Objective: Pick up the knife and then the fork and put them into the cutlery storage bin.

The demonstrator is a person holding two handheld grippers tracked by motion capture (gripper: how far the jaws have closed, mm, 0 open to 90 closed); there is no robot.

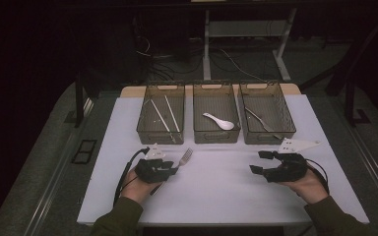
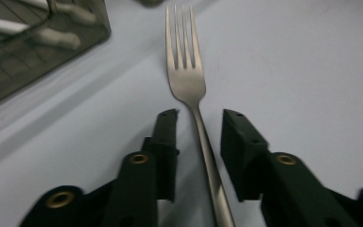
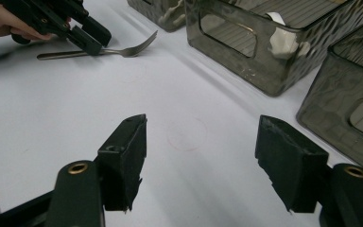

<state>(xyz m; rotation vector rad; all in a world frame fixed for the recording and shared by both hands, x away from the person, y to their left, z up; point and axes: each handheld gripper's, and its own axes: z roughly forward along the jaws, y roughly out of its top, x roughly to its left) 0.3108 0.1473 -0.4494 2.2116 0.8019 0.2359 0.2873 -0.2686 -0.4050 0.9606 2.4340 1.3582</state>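
White sheeting covers the table (image 1: 216, 191) in front of us, with a dark floor and desk legs behind it. Along the far edge stand three smoky translucent bins in a row, and their contents suggest a sort by type: the left bin (image 1: 161, 114) holds chopsticks (image 1: 166, 116), the middle bin (image 1: 216, 113) a white soup spoon (image 1: 219, 121), the right bin (image 1: 267, 113) a metal utensil we take to be a fork, though it is too small to be sure.

We judge the work in hand to be the loose fork (image 2: 194, 109), which lies flat on the sheet just in front of the left bin, tines pointing away from us. Our left gripper (image 1: 173, 168) is down over its handle; in the left gripper view the stem runs straight between the two black jaws. A sliver of sheet shows on each side of the stem, so the pads do not yet press the metal and nothing is lifted. Straddling the narrow handle rather than the broad tines makes sense, since the jaws can pinch it squarely and the head stays free to drop in first.

Our right gripper (image 1: 260, 162) sits well apart at the other side of the table, near the right bin, jaws wide with only bare sheet between them, probably waiting near where the fork belongs.
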